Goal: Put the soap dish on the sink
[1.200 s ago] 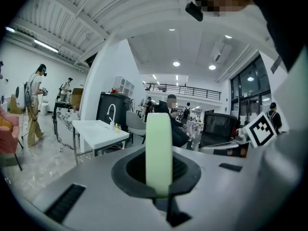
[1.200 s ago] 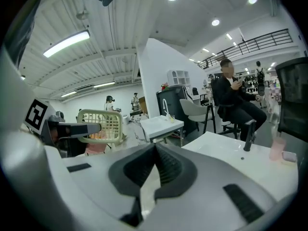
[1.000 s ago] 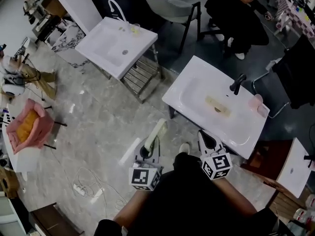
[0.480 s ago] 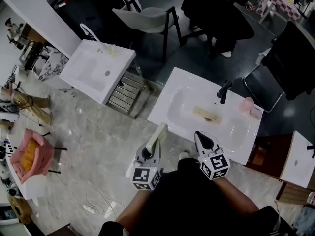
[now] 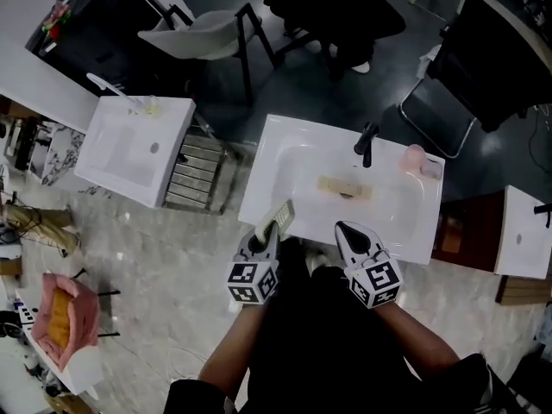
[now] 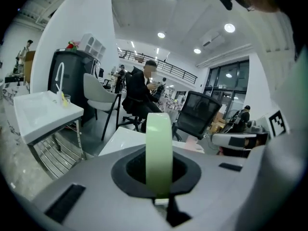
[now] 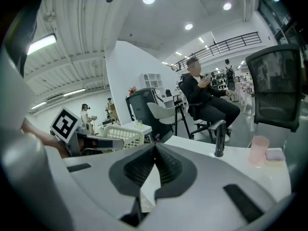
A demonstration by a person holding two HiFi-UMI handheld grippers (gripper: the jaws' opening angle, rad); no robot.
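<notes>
A pale green slatted soap dish [image 5: 279,217] is clamped edge-on in my left gripper [image 5: 266,233], which is shut on it. It hangs at the near rim of the white sink [image 5: 274,145]. In the left gripper view the dish [image 6: 159,148] stands upright between the dark pads. From the right gripper view, the dish [image 7: 122,136] shows at the left. My right gripper [image 5: 345,229] is shut with nothing in it, at the sink's near edge beside the left one; its jaws meet in the right gripper view [image 7: 155,147].
The sink has a black faucet [image 5: 366,143] at the back, a pink cup [image 5: 412,156] at its right corner and a tan object [image 5: 345,186] over the drain. A second white sink [image 5: 129,149] stands to the left. Chairs [image 5: 203,33] and a seated person [image 5: 332,7] lie beyond.
Both grippers have come forward to the sink's near edge. The left gripper has carried the dish from over the floor to the rim. Both jaws stayed shut.
</notes>
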